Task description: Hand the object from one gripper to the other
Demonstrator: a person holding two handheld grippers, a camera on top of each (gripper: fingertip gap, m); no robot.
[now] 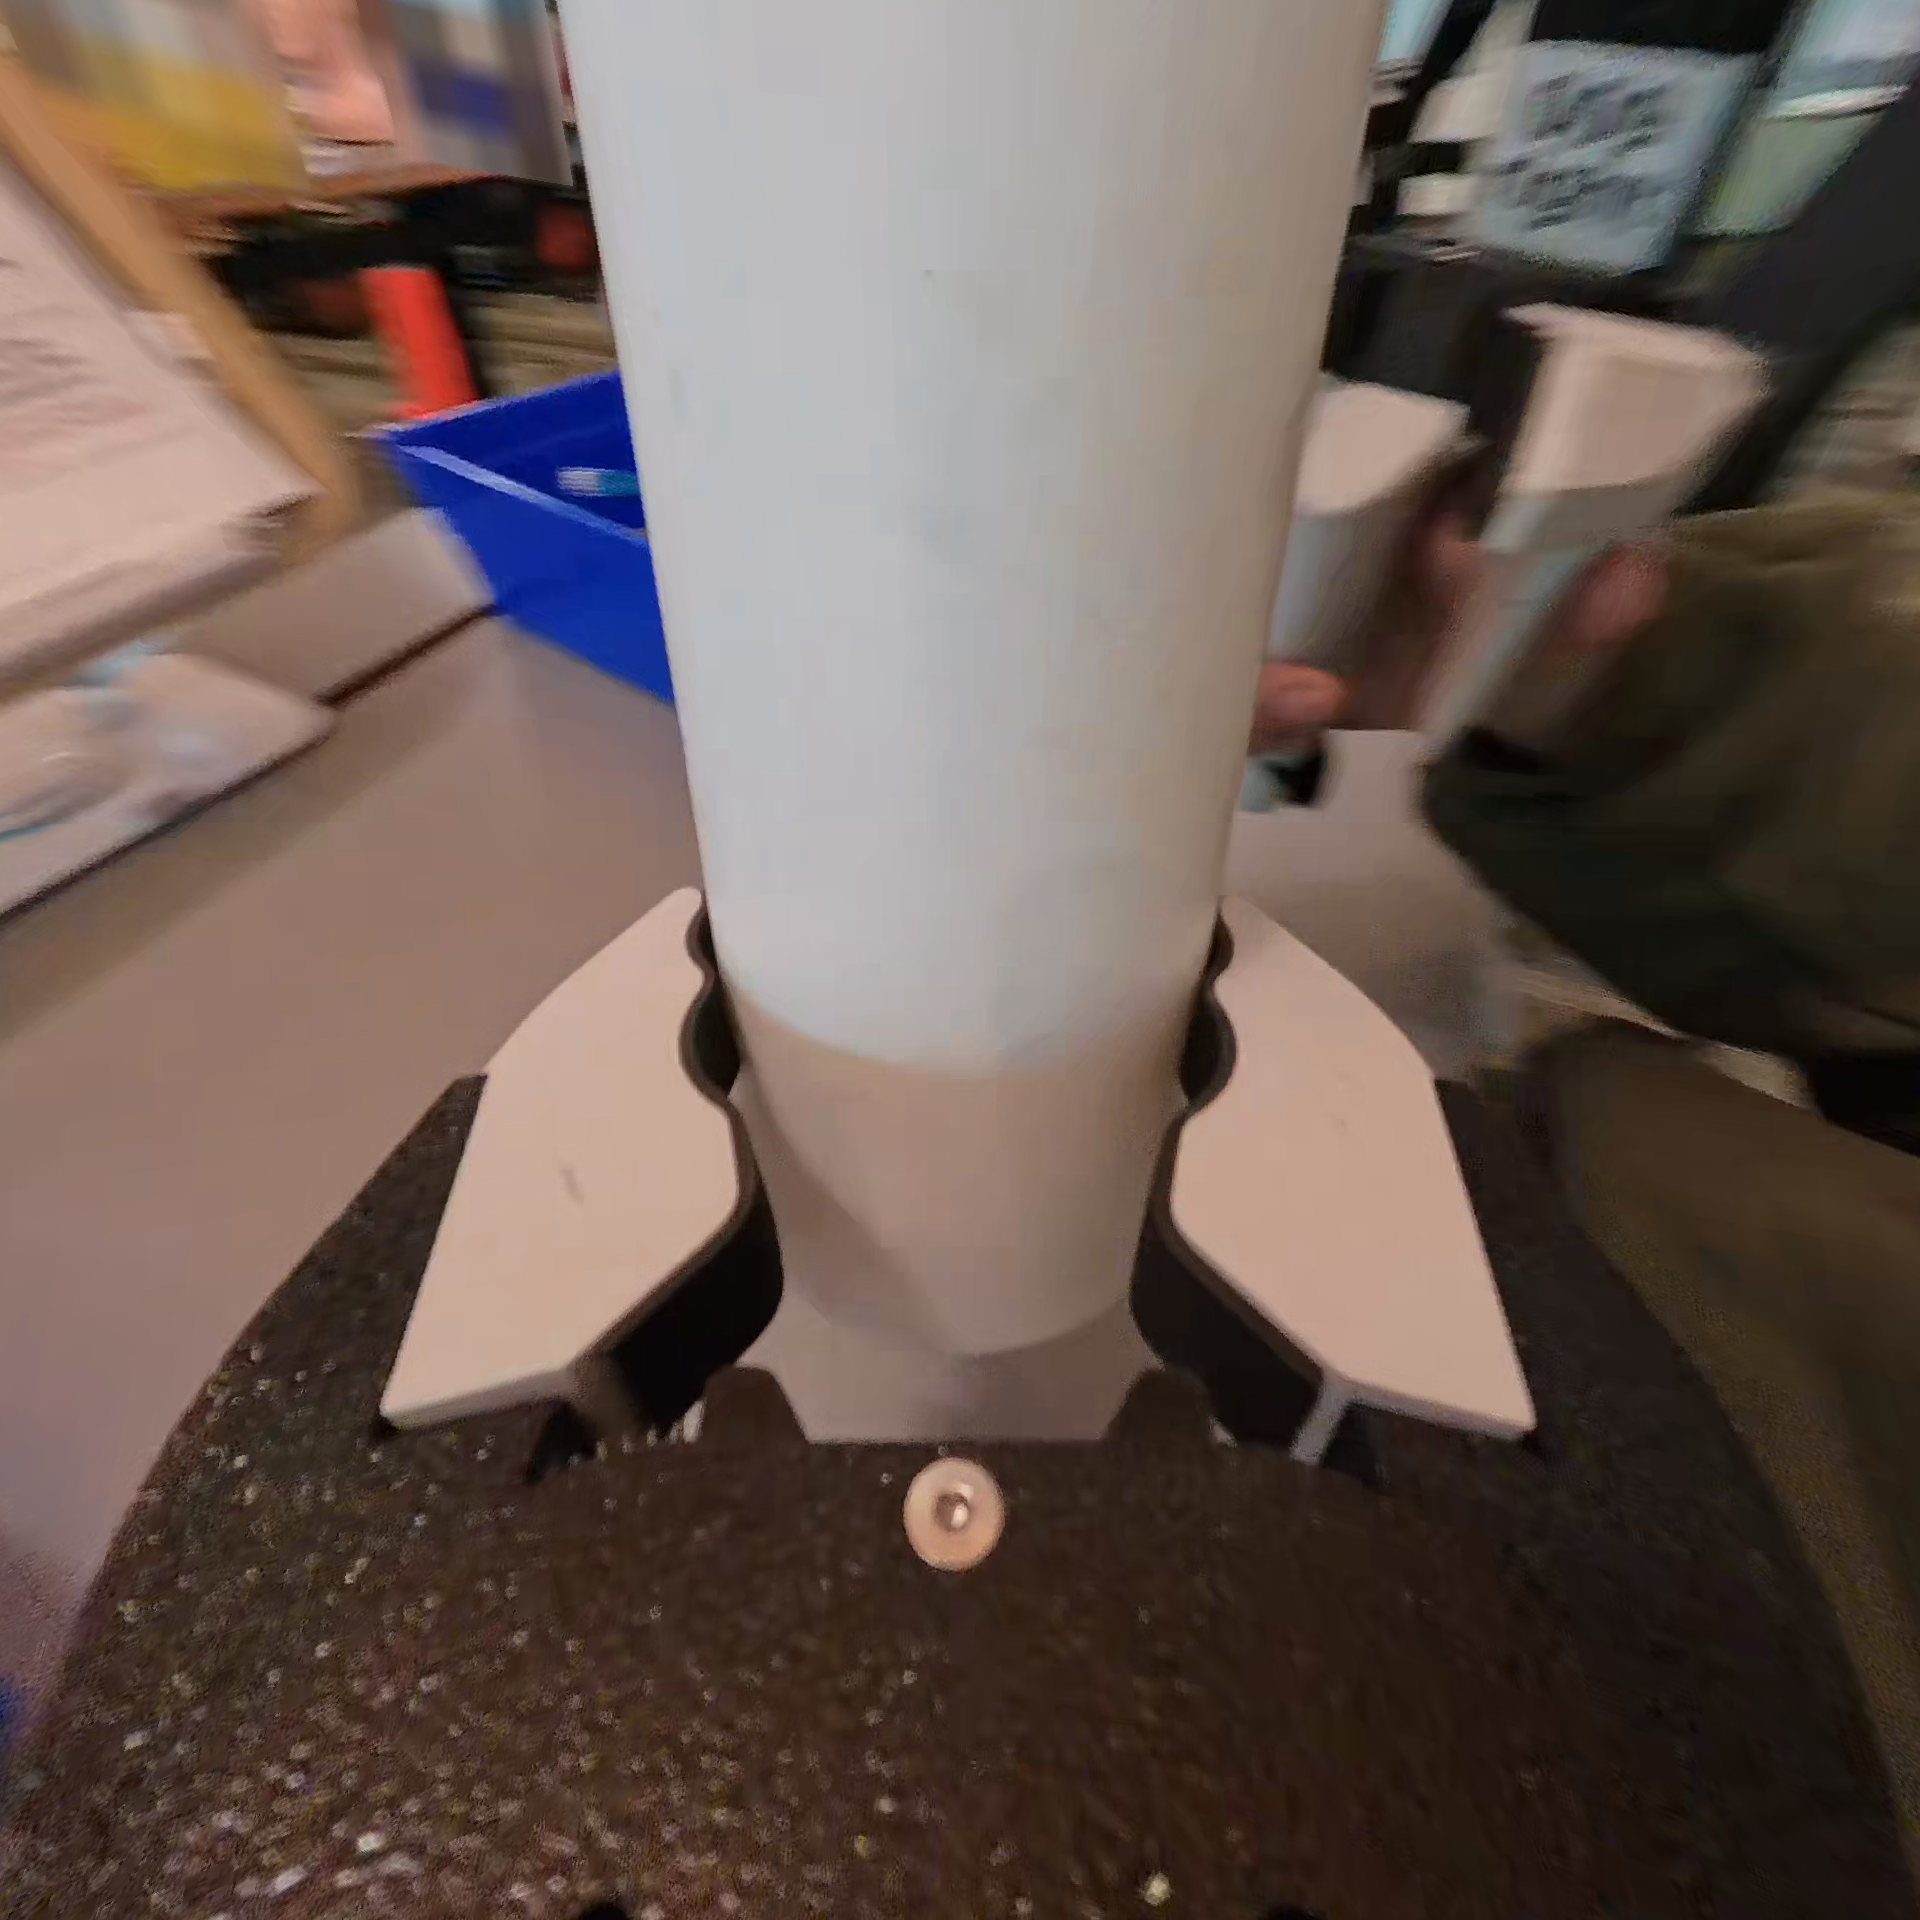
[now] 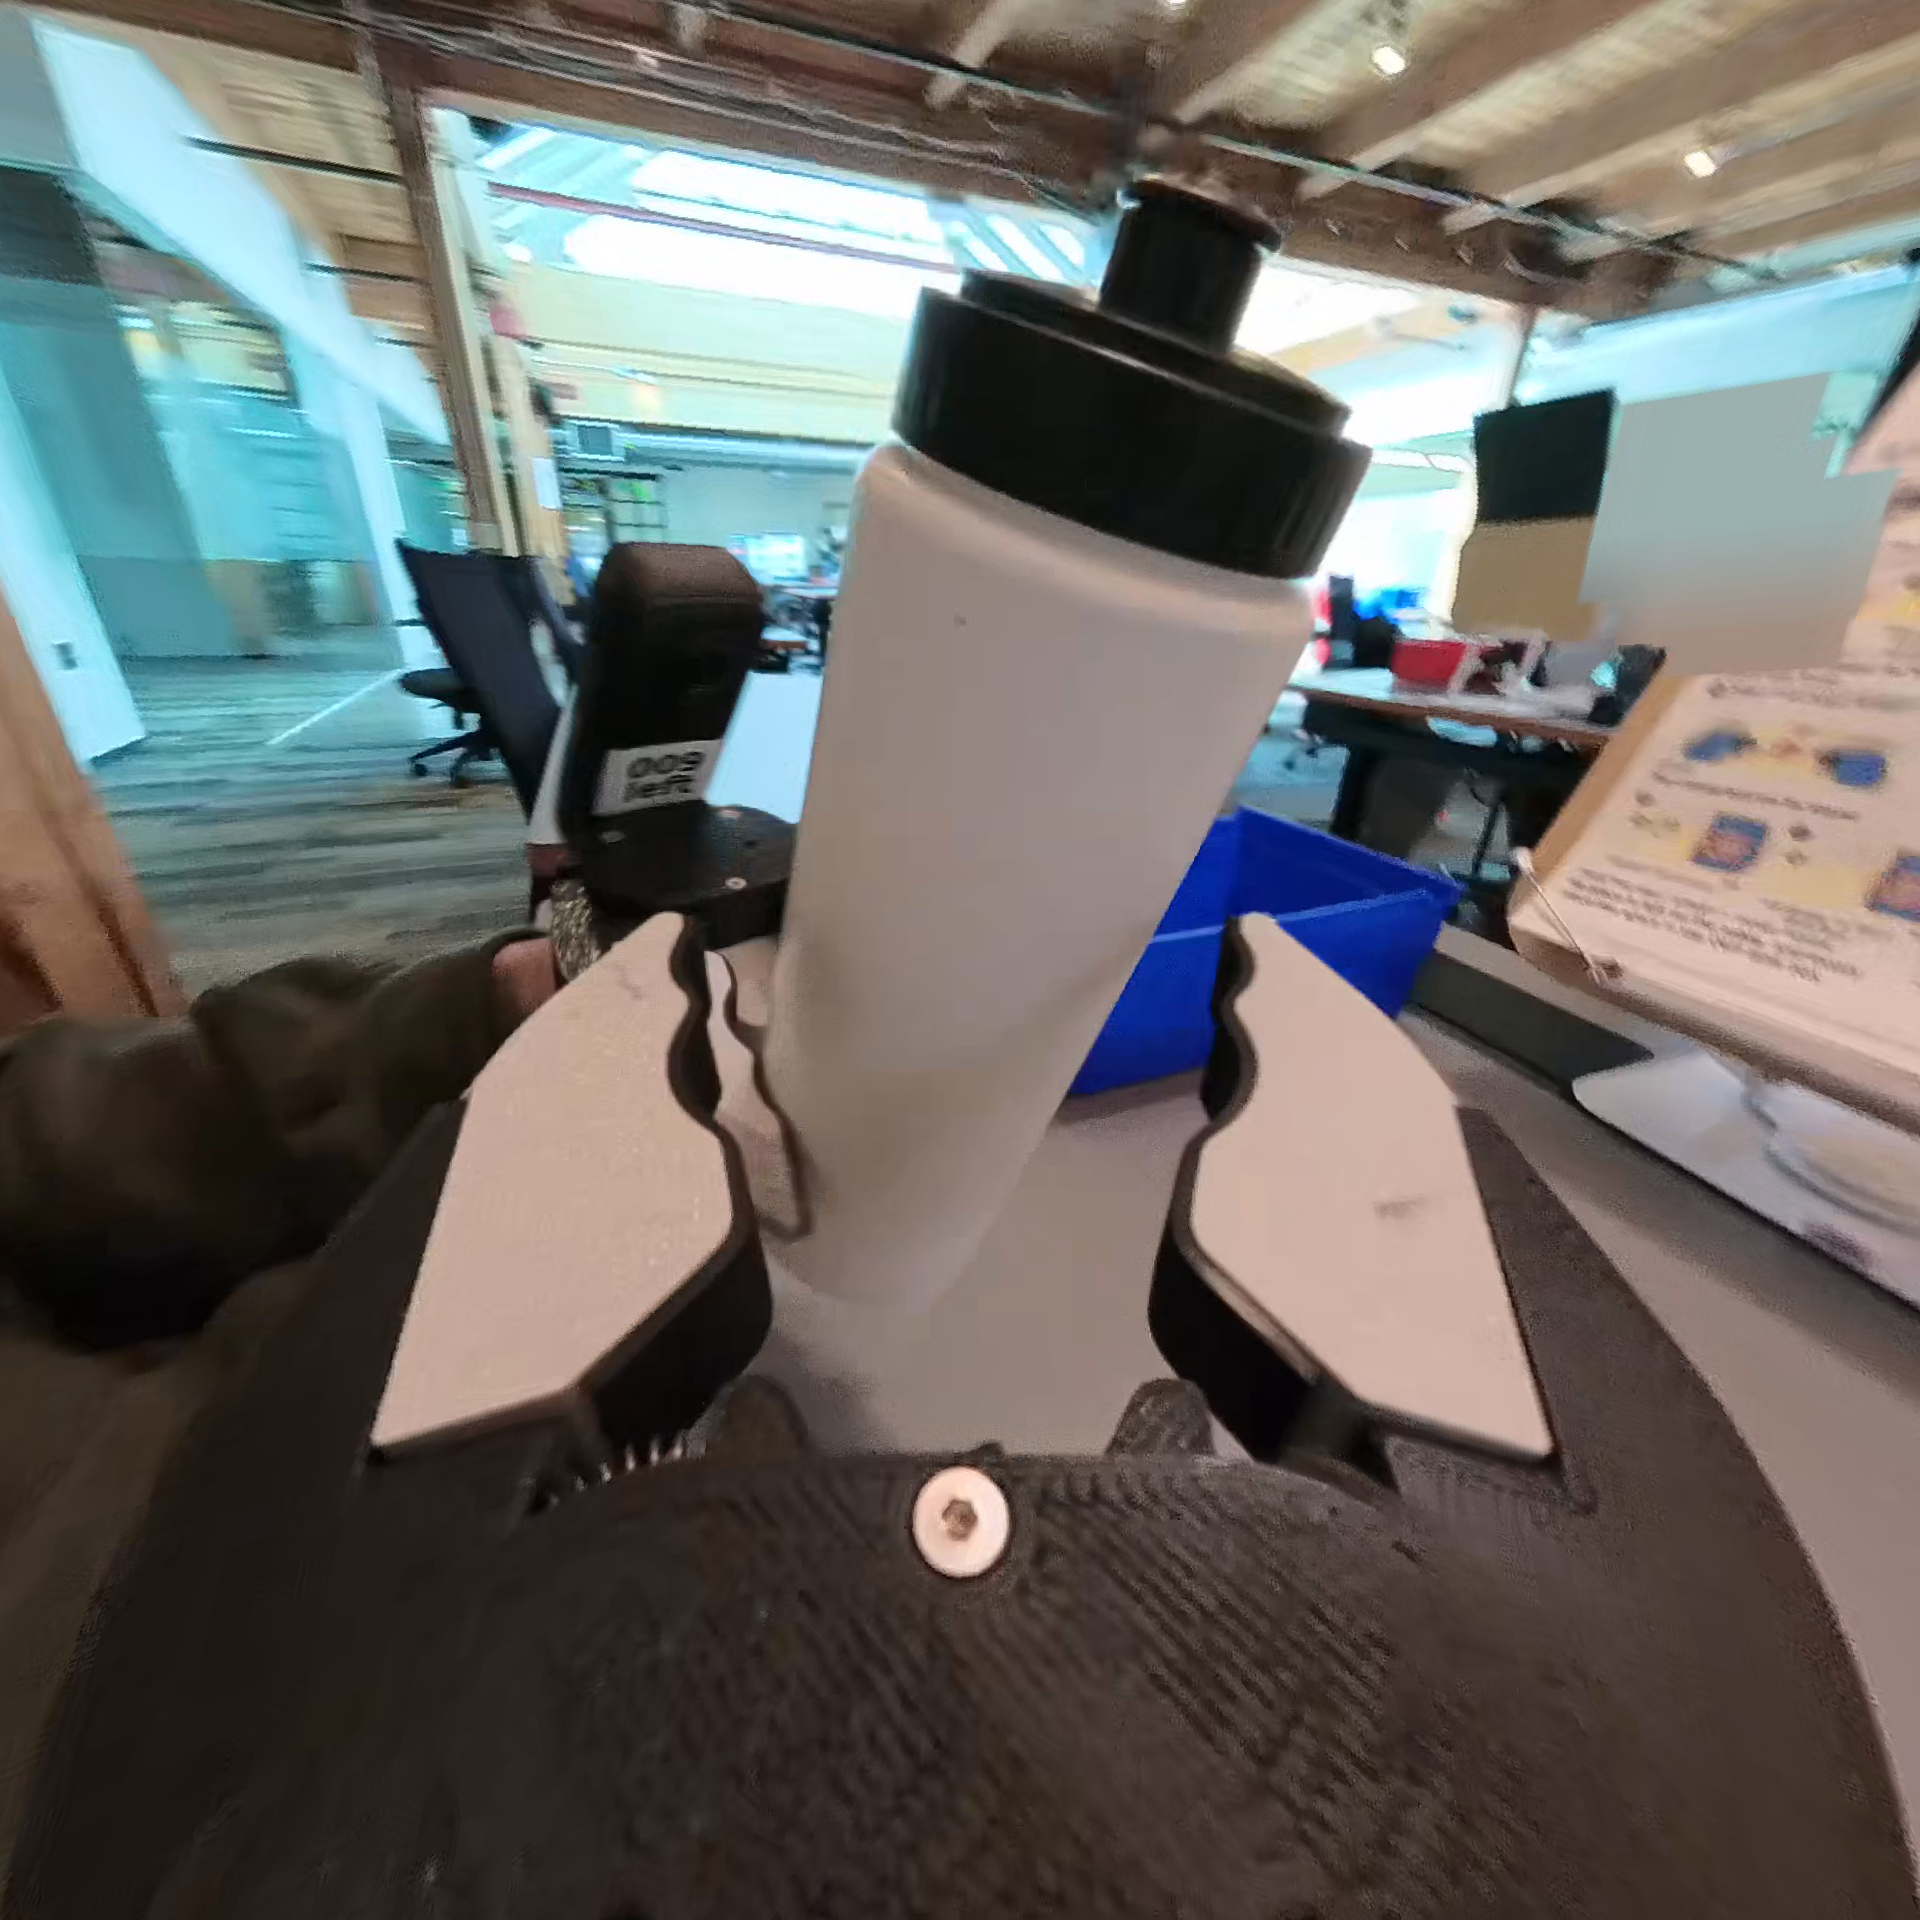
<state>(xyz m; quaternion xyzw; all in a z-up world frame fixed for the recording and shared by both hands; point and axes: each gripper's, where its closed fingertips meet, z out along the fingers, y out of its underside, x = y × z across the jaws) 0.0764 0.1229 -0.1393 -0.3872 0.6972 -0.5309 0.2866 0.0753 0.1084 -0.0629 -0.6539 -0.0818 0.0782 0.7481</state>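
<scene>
A white bottle (image 1: pixel 956 520) with a black cap (image 2: pixel 1122 436) stands upright and slightly tilted. My left gripper (image 1: pixel 961 935) is shut on its lower body, one finger on each side. In the right wrist view the left gripper (image 2: pixel 665 727) shows behind and left of the bottle (image 2: pixel 1018 831). My right gripper (image 2: pixel 961 935) is open, its fingers (image 2: pixel 582 1164) standing on either side of the bottle's base, with a clear gap on the right side. The right gripper also shows in the left wrist view (image 1: pixel 1486 488), blurred, to the right of the bottle.
A blue bin (image 2: pixel 1299 935) sits on the grey table (image 2: pixel 1714 1403) behind the bottle; it also shows in the left wrist view (image 1: pixel 540 540). A printed sheet on a stand (image 2: pixel 1745 831) is at the right. A dark green sleeve (image 2: pixel 208 1091) is at the left. One gripper's finger ends stand about 8 cm off the other's.
</scene>
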